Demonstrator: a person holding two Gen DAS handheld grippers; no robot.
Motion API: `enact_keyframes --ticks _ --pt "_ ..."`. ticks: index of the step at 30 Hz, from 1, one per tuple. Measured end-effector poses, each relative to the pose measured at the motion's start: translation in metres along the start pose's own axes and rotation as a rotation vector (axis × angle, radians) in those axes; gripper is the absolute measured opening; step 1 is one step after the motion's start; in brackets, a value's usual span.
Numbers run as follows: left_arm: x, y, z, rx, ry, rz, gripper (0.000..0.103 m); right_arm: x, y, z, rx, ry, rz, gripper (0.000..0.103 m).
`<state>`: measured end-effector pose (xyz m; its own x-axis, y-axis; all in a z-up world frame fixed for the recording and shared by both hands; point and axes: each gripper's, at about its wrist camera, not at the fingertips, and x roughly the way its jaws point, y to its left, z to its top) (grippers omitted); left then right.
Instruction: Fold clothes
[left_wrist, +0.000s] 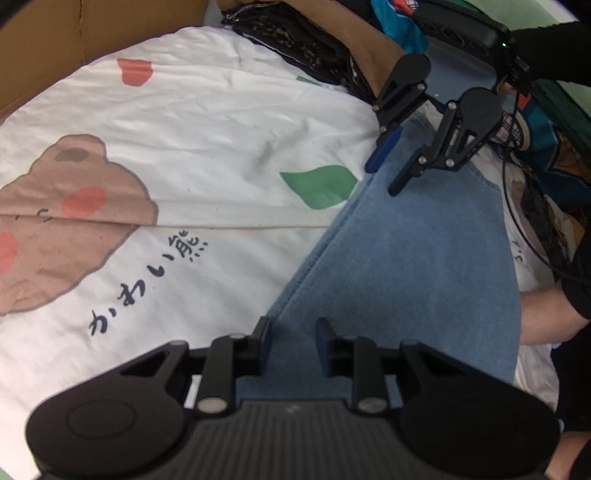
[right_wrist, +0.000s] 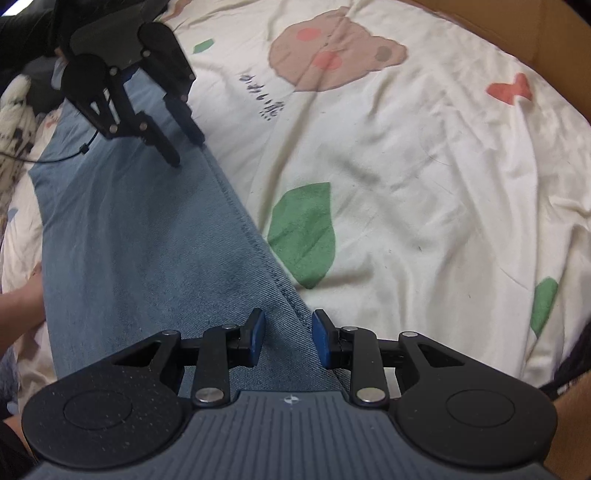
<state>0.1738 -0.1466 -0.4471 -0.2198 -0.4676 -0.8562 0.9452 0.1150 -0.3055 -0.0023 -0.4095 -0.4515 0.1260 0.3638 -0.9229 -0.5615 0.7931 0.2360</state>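
Denim, a long strip of folded light-blue jeans (left_wrist: 406, 251), lies flat on a cream bedsheet printed with a brown bear, green leaves and dark script (left_wrist: 184, 147); a brown cardboard wall (left_wrist: 55, 37) borders the sheet at the far left of the left wrist view. Going left to right in that view, the left gripper (left_wrist: 293, 343) stands over the near end of the jeans, straddling their stitched side edge with its blue pads partly apart and not pressing the cloth. Farther right, the right gripper (left_wrist: 384, 177) points down at the opposite end of the same edge, its fingers likewise parted with denim between them but not clamped. A dark pile of other clothes (left_wrist: 306, 40) lies beyond. Judged stage: both tools are positioned to seize one long edge. The next move would call for closing both pairs of pads on the seam together, then lifting evenly so the strip folds without twisting.
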Motion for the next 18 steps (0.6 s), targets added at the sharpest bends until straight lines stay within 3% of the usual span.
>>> enact_keyframes --ticks 6,18 --pt "-0.002 0.001 -0.003 -0.004 0.008 -0.005 0.02 -0.005 0.006 0.001 -0.049 0.01 0.048 0.031" --pt "0.003 0.003 0.006 0.004 0.002 0.019 0.021 0.012 -0.003 0.016 -0.072 -0.006 0.109 0.019"
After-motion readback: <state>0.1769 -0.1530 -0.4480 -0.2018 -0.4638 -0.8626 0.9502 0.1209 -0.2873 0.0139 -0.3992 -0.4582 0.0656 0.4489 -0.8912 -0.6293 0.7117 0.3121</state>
